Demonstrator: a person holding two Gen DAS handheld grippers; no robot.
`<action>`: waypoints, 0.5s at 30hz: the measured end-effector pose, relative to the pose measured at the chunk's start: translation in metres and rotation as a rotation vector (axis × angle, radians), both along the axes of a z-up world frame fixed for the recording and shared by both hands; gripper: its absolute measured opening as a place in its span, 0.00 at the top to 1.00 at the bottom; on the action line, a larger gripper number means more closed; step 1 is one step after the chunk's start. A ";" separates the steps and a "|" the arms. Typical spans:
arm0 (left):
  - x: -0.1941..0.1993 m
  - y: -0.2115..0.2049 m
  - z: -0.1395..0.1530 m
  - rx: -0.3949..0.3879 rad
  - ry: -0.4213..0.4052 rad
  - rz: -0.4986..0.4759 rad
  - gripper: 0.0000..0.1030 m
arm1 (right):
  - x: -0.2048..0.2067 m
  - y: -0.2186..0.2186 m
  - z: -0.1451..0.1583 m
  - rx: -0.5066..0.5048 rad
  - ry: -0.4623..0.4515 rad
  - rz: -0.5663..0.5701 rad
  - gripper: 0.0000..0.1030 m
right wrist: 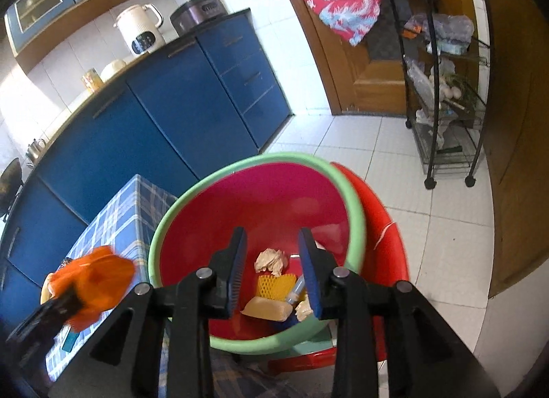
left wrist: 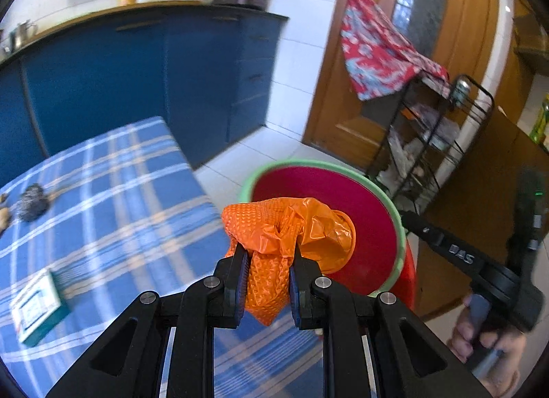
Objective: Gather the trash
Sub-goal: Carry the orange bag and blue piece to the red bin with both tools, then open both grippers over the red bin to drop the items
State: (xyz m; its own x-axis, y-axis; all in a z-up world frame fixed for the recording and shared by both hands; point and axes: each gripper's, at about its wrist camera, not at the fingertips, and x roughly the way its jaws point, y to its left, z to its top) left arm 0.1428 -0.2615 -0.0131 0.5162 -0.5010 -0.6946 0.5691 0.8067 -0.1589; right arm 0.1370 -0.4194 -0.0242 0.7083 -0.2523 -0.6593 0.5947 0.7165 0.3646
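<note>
Left gripper [left wrist: 267,290] pinches the orange glove [left wrist: 288,236] at the basin [left wrist: 394,212] rim, right gripper [right wrist: 272,276] hangs spread and empty over it: carry the glove past the rim, then let go.

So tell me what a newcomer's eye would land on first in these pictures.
First, the bright orange glove pinched in the left gripper, held near the edge of the blue plaid tablecloth beside the basin. Next, the red basin with a green rim below the open right gripper, already holding crumpled paper, yellow foam netting and a tan sponge.
</note>
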 end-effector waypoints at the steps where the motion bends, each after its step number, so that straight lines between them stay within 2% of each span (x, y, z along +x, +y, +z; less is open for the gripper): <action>1: 0.001 -0.006 -0.003 0.004 0.004 -0.008 0.81 | -0.003 0.000 0.002 -0.007 -0.003 0.001 0.67; 10: 0.007 -0.047 -0.026 0.050 0.033 -0.067 0.79 | -0.028 -0.003 0.007 -0.019 -0.030 -0.011 0.66; 14: 0.011 -0.057 -0.031 0.060 0.045 -0.093 0.52 | -0.033 -0.005 0.004 0.000 -0.031 -0.019 0.66; 15: 0.010 -0.059 -0.030 0.058 0.044 -0.097 0.51 | -0.034 -0.006 0.003 0.003 -0.030 -0.020 0.66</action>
State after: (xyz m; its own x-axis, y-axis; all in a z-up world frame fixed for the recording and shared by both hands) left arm 0.1533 -0.3200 -0.0434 0.4358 -0.5057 -0.7446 0.6387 0.7566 -0.1400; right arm 0.1028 -0.4250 -0.0214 0.7227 -0.2651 -0.6383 0.5977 0.7034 0.3846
